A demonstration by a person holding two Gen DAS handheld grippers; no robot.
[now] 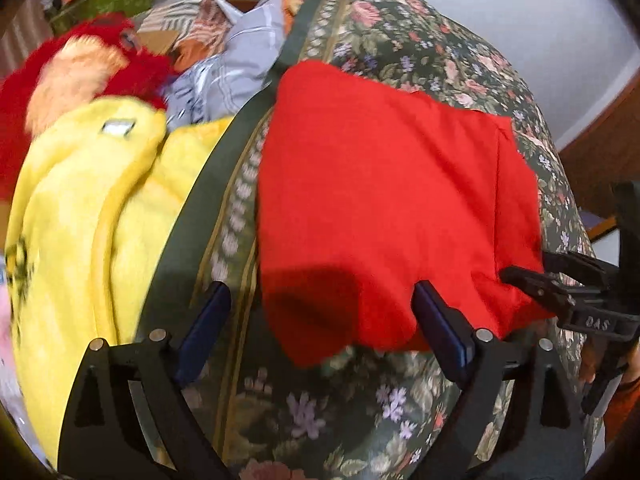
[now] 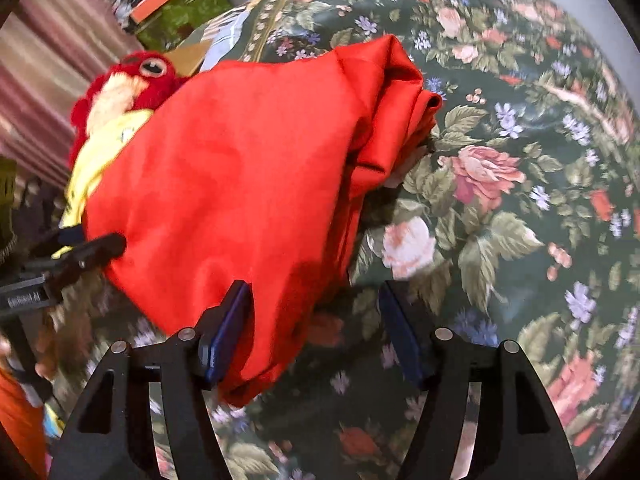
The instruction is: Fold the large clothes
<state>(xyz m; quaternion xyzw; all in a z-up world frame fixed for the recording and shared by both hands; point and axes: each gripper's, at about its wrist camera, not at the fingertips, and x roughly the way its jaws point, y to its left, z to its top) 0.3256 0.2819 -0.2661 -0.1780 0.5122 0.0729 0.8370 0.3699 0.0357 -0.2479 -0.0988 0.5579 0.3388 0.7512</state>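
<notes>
A folded red garment (image 1: 380,184) lies on a bed with a dark floral cover (image 1: 400,20). My left gripper (image 1: 320,320) hangs over the garment's near left corner with its jaws wide apart. One blue pad (image 1: 436,320) rests against the cloth and the other stands over the cover, so nothing is gripped. In the right wrist view the red garment (image 2: 240,168) shows stacked folds along its right side. My right gripper (image 2: 316,316) straddles its near right corner, open, with the right pad clear of the cloth. Each gripper shows in the other's view at the garment's edge.
A yellow fleece piece (image 1: 88,200) and a red plush toy (image 1: 80,64) lie left of the garment, with grey striped cloth (image 1: 232,64) behind them. A green bundle with an orange band (image 2: 180,8) sits at the back. Bare floral cover (image 2: 520,160) stretches to the right.
</notes>
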